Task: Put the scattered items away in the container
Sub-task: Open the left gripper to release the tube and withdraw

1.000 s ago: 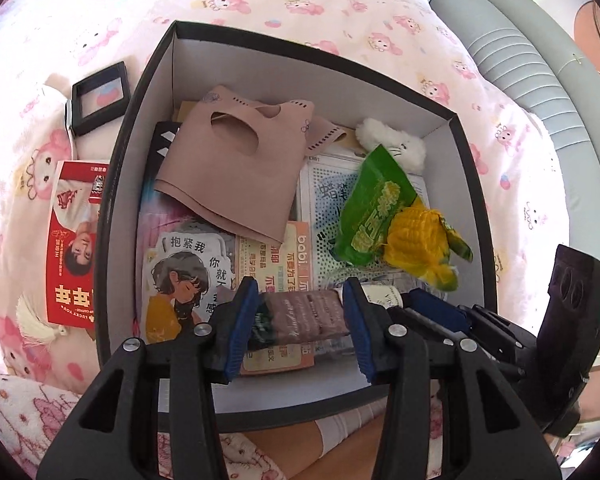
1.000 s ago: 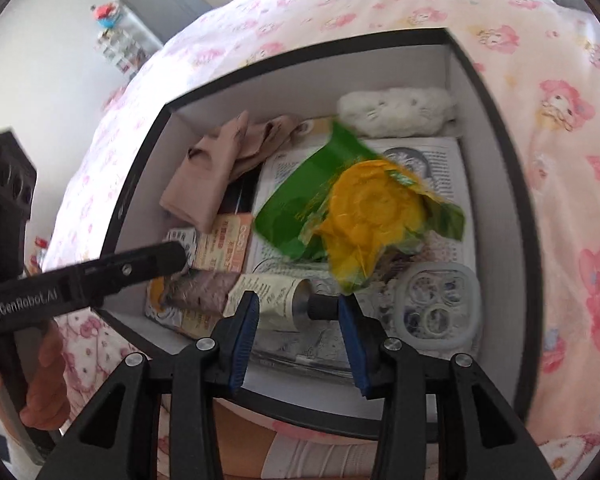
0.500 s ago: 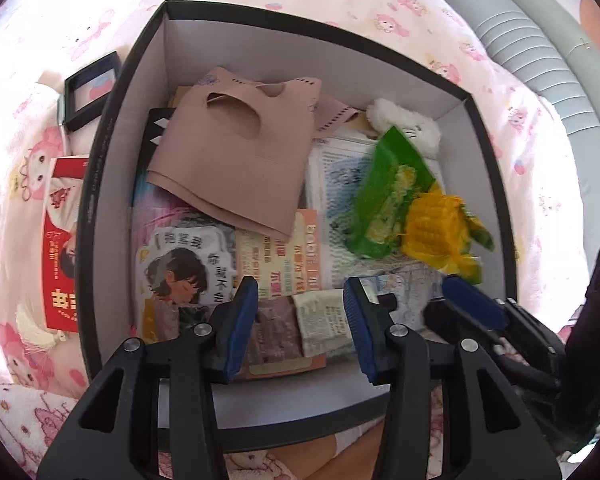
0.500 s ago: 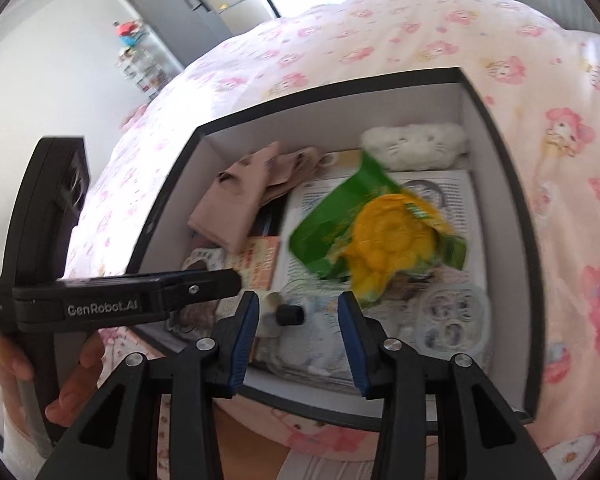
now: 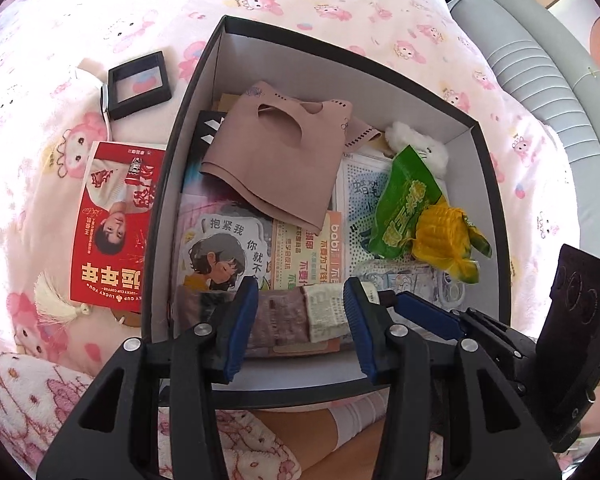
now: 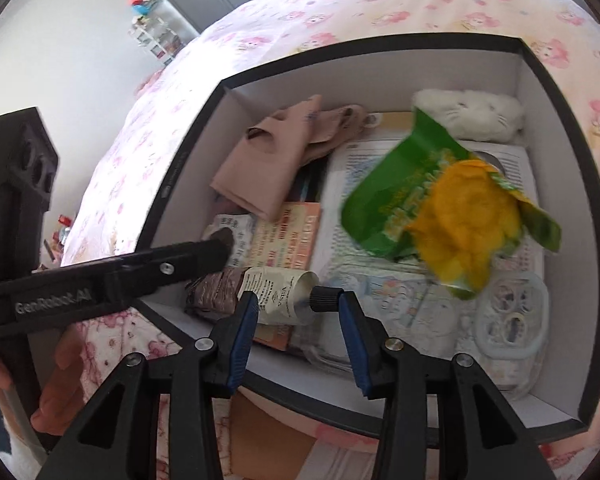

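Observation:
The black box (image 5: 168,184) with white inner walls sits on the pink bed and holds several items. A crumpled tube (image 5: 300,312) with a black cap (image 6: 326,298) lies along the near wall on top of them. My left gripper (image 5: 300,286) hovers open over the tube's middle; the tube runs on behind both fingers. My right gripper (image 6: 296,300) hangs over the cap end with its jaws opening and the pads clear of the tube (image 6: 276,292). Outside the box at the left lie a red card (image 5: 116,232) and a black square case (image 5: 140,80).
Inside the box (image 6: 380,44) are a tan cloth (image 5: 276,160), a green and yellow snack bag (image 6: 452,216), a white plush (image 6: 472,114), printed cards and a clear round case (image 6: 508,320). A cream tassel (image 5: 56,300) and a white cable (image 5: 104,100) lie by the red card. A grey ribbed cushion (image 5: 540,80) stands at the right.
Both hands drifted over the box half a second ago and came back to nearly the same spot. The tube still lies by the near wall.

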